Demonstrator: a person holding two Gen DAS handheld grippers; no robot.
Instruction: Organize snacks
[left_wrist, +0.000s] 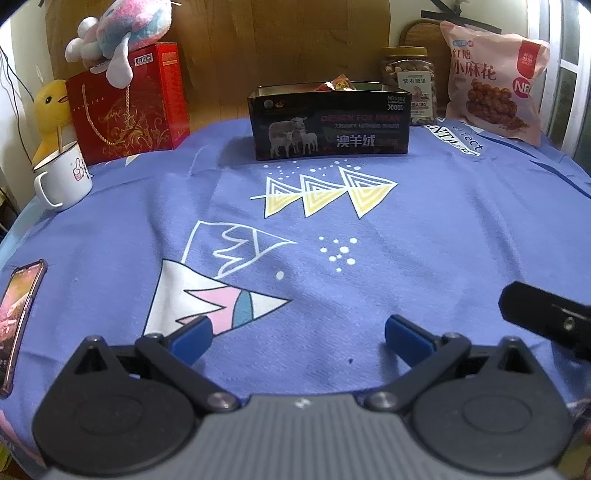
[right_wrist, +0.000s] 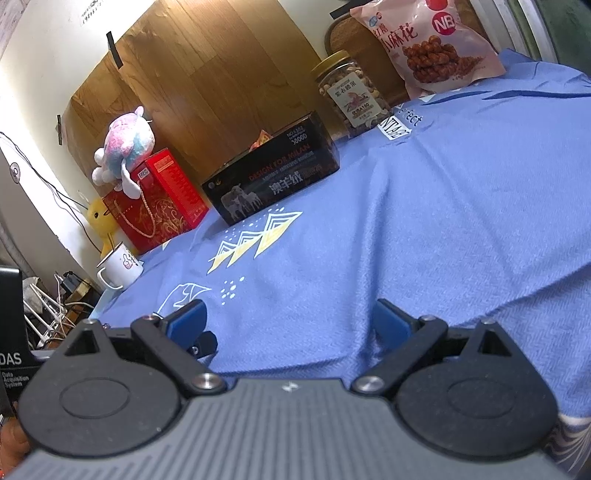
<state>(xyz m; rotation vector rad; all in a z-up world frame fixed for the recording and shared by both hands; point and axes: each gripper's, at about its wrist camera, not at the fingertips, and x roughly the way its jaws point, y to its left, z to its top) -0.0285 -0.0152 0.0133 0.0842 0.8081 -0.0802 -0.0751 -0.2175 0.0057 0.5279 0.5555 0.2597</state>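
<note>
A black open box with sheep printed on it (left_wrist: 330, 122) stands at the far middle of the blue tablecloth (left_wrist: 424, 236); red snack packets (left_wrist: 338, 84) peek over its rim. It also shows in the right wrist view (right_wrist: 273, 177). A nut jar (left_wrist: 410, 83) and a pink bag of fried twists (left_wrist: 495, 77) stand to its right, also in the right wrist view as jar (right_wrist: 351, 92) and bag (right_wrist: 424, 40). My left gripper (left_wrist: 297, 336) is open and empty, low over the near cloth. My right gripper (right_wrist: 290, 321) is open and empty, tilted, beside it.
A red gift bag (left_wrist: 122, 110) with a plush toy (left_wrist: 122, 33) on it, a yellow duck (left_wrist: 50, 110) and a white mug (left_wrist: 62, 177) stand far left. A phone (left_wrist: 18, 317) lies at the left edge. Part of the right gripper (left_wrist: 546, 317) shows at right.
</note>
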